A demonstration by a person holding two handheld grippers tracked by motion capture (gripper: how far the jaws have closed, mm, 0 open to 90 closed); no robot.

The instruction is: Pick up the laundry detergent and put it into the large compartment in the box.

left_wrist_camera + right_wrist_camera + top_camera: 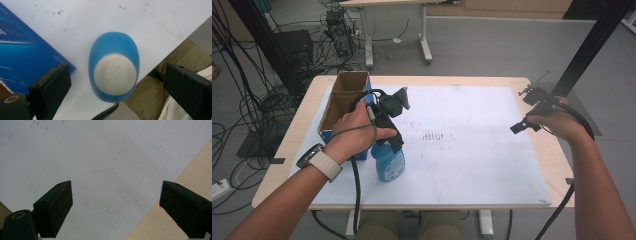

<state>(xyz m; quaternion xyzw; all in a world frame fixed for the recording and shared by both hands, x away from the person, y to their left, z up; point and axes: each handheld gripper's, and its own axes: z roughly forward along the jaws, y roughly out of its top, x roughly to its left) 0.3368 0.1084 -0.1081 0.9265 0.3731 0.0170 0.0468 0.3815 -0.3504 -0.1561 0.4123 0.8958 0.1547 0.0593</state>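
Note:
A blue bottle point(389, 167) with a white top stands upright on the white mat point(472, 150), near its front left. My left gripper point(390, 142) hangs just above it, pointing down. In the left gripper view the bottle point(113, 42) lies between the jaws, which stand wide apart and clear of it, so the left gripper point(117, 68) is open. My right gripper point(524, 126) hovers over the mat's right edge. It is open with nothing between its fingers, and its own view shows the right gripper point(116, 185) over bare mat point(100, 157).
An open cardboard box point(343, 97) with blue sides stands at the table's left, just left of the bottle; its blue wall point(22, 57) is close to my left jaw. Wooden table edge point(197, 170) borders the mat on the right. The person's trousers point(175, 57) lie below the front edge.

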